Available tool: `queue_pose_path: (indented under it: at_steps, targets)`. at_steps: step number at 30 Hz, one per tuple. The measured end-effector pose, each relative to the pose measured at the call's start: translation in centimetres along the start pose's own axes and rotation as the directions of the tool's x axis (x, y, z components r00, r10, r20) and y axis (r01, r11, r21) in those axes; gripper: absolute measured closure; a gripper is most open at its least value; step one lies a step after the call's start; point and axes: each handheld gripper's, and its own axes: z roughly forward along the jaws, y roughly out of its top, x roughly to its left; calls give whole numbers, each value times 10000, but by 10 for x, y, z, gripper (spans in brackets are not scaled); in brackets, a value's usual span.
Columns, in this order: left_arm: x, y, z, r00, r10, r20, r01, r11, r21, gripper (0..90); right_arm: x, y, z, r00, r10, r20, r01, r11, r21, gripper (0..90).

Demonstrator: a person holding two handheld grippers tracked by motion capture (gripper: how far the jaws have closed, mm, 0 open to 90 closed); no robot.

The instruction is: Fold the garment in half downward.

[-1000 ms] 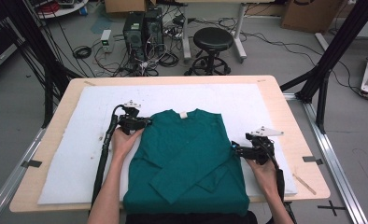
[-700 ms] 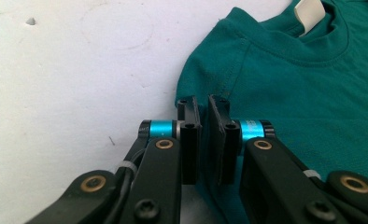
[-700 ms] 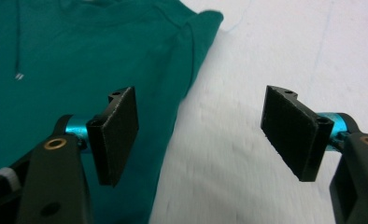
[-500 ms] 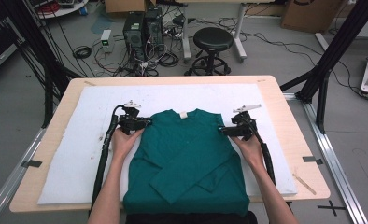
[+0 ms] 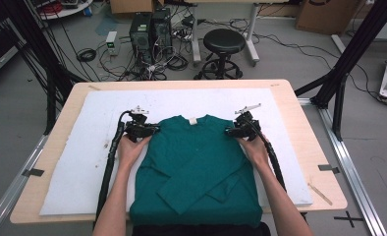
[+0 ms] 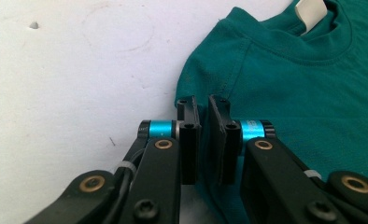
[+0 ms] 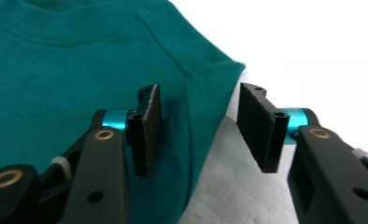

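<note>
- Green shirt [image 5: 196, 167] flat on the white mat [image 5: 83, 162] on the table [image 5: 309, 113], neck end away from the person, sleeves folded across the front.
- Left gripper [image 6: 204, 105] pinched shut on the shirt's left shoulder corner, with cloth between the jaws.
- Right gripper [image 7: 198, 100] wide open, one jaw over the cloth and one over the mat, the right shoulder edge in the gap, nothing held yet.
- Might pull the shirt crooked, with only one side gripped. One tug from the left alone, and then a slide or a twist to that side.
- Might miss on the right. Cloth edge close to the outer jaw, so a thin bite or just air after a close too far out.
- Might slip out on the left too. Only a small corner in that pinch, easy to lose in a hard lift.
- Might grab only the top layer at the shoulder. Then a saggy bottom layer and a messy fold.
- Might shake the folded sleeves loose with a quick lift. Better slow, with both sides up together.
- Might scrape or drag the soft mat with jaws pushed too low.
- Might stretch the neck out of shape with a pull too far apart.
</note>
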Motion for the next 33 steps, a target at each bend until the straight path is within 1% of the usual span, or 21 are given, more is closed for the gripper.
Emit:
queue_pose_path:
  at_steps: [1, 2, 3, 8, 10, 13, 15, 17, 18, 19, 20, 23, 24, 26, 29, 33]
  targets:
    - [0, 0, 0, 10000, 0, 0, 0, 10000, 0, 827, 0, 0, 0, 10000, 0, 0, 0, 10000, 0, 546]
    - [0, 0, 0, 10000, 14, -5, -14, 10000, 12, 827, -2, 0, 0, 10000, -8, -11, 8, 10000, -22, 592]
    - [0, 0, 0, 10000, 9, -4, -9, 10000, 8, 827, -3, 0, 0, 10000, 12, -69, -12, 10000, -43, 611]
    - [0, 0, 0, 10000, -66, 19, 66, 10000, -4, 827, -11, -2, -1, 9989, 374, -273, -378, 9992, -150, 710]
    - [0, 0, 0, 10000, -85, 21, 85, 10000, -7, 827, -14, -2, -1, 9984, 448, -335, -454, 9988, -184, 735]
    - [0, 0, 0, 9999, -102, 29, 102, 9999, -8, 827, -17, -3, -1, 9988, 460, -156, -463, 9987, -218, 754]
    - [0, 0, 0, 9999, -115, 32, 115, 9999, -10, 827, -19, -3, -2, 9980, 626, -89, -627, 9979, -189, 757]
    - [1, 0, 0, 9999, -121, 43, 121, 9999, -13, 828, -21, -4, -2, 9981, 619, -56, -620, 9978, -220, 760]
    - [1, 0, 0, 9999, -129, 46, 129, 9999, -16, 828, -24, -5, -3, 9969, 780, -128, -783, 9967, -230, 771]
    - [1, 0, 0, 9999, -129, 46, 129, 9999, -16, 827, -24, -5, -3, 9969, 780, -128, -783, 9967, -230, 771]
    - [1, 0, 0, 9999, -134, 54, 134, 9999, -18, 828, -26, -6, -3, 9951, 931, -330, -939, 9953, -232, 815]
    - [1, 0, 0, 9999, -130, 48, 130, 9999, -15, 829, -24, -6, -4, 9956, 863, -368, -872, 9959, -220, 838]
    - [1, 0, 0, 9999, -131, 51, 131, 9999, -18, 830, -22, -5, -4, 9973, 683, -267, -689, 9974, -207, 850]
    - [1, 0, 0, 9999, -128, 48, 128, 9999, -16, 831, -21, -5, -4, 9976, 651, -253, -657, 9976, -220, 856]
    - [1, 0, -1, 9999, -123, 55, 123, 9999, -9, 839, -24, -6, -4, 9961, 772, -429, -783, 9966, -250, 865]
    - [1, 0, -1, 9999, -126, 59, 126, 9999, -8, 841, -24, -7, -3, 9957, 816, -444, -829, 9961, -286, 867]
